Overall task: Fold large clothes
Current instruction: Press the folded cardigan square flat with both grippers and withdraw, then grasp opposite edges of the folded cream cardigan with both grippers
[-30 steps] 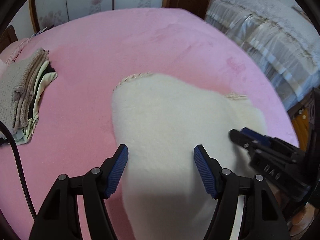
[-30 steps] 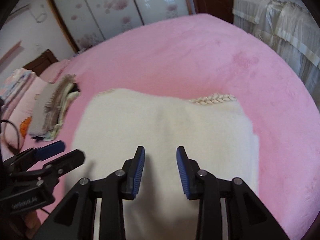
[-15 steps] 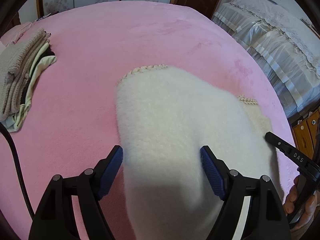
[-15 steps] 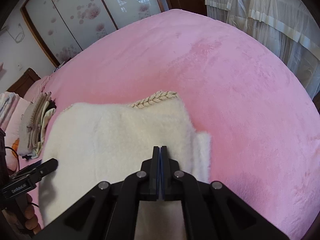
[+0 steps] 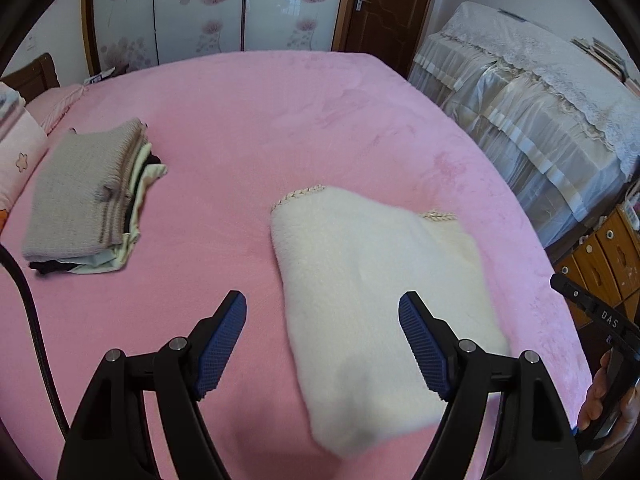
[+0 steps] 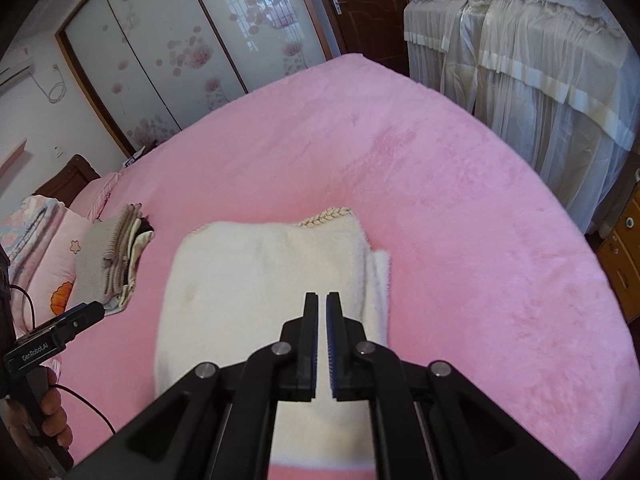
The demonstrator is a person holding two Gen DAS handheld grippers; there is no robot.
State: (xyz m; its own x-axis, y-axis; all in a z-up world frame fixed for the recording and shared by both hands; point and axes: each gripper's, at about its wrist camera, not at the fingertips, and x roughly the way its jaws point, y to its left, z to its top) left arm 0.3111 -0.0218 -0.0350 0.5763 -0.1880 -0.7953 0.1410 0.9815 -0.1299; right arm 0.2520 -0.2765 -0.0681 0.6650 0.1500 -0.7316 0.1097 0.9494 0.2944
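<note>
Folded cream fleece garment (image 5: pixel 372 280), lying flat on the pink bed cover (image 5: pixel 256 128), toward its near right part. The fold forms a compact rectangle; a braided trim shows along the far edge (image 6: pixel 326 216), and a lower layer projects as a narrow strip along the right side in the right wrist view. Nothing rests on the garment.

Left gripper (image 5: pixel 322 312): jaws stand wide apart above the garment's near left portion, pads clear of the cloth, nothing between them; the jaws have just been opening. One blue ribbed pad (image 5: pixel 222 340) hangs over bare pink cover, the other over the fleece. In the right wrist view the same tool enters from the left edge (image 6: pixel 60 332), held by a hand (image 6: pixel 52 408).

Right gripper (image 6: pixel 322 304): jaws nearly closed, only a thin slit between the pads, nothing caught in it. They closed sharply and have just parted slightly. The tips hang over the garment's near right portion, without visible contact. In the left wrist view this tool shows at the right edge (image 5: pixel 592 312), gripped by a hand (image 5: pixel 608 396).

Stack of folded clothes (image 5: pixel 88 196), topped by a grey-beige knit, well apart from the garment to the left, near a patterned pillow (image 6: pixel 52 256). Beyond the bed: floral sliding wardrobe doors (image 5: pixel 208 8), a dark wooden door (image 5: pixel 384 4), and lace-covered furniture (image 5: pixel 540 92) to the right.
</note>
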